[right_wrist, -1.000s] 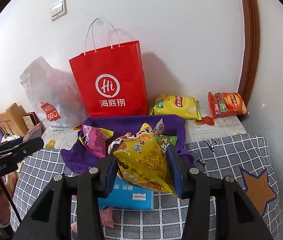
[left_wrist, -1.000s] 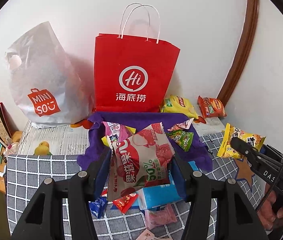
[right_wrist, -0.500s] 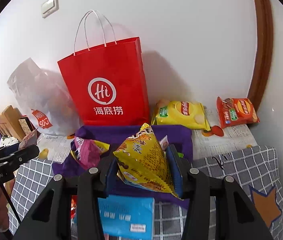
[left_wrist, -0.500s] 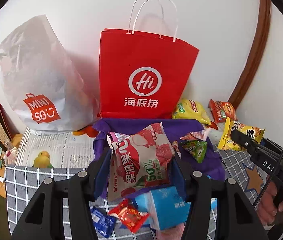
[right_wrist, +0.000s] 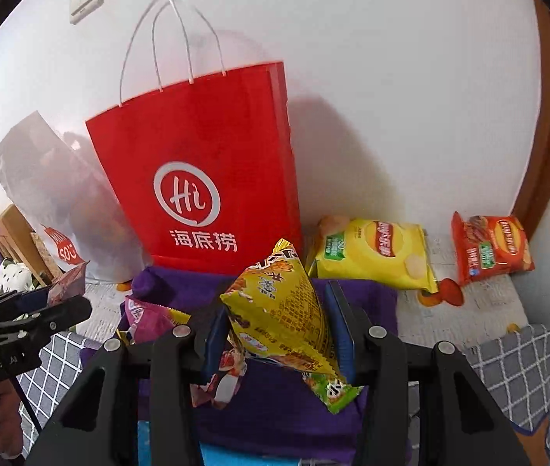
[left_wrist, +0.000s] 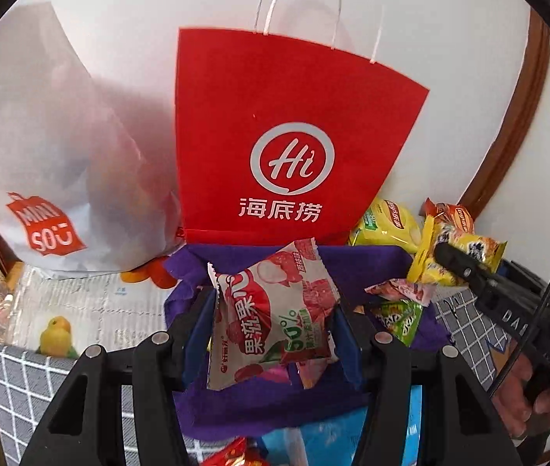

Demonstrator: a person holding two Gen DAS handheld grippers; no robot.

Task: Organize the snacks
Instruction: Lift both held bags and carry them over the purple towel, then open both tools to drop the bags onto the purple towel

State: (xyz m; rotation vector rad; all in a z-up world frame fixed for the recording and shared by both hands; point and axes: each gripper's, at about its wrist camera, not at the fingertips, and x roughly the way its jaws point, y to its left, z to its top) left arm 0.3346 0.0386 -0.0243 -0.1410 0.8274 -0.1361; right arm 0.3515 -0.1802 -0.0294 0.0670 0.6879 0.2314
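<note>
We have the left gripper clamped on a pink-and-white snack packet, and the right gripper clamped on a yellow snack packet. The red paper bag stands upright straight ahead of both tools, its mouth above the fingertips; neither hand looks clearly nearer. A purple cloth with loose snacks lies below. We judge the tall front wall is the obstacle to clear.

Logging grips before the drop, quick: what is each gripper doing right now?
Left gripper: closed on the pink-and-white snack packet.
Right gripper: closed on the yellow snack packet.
</note>
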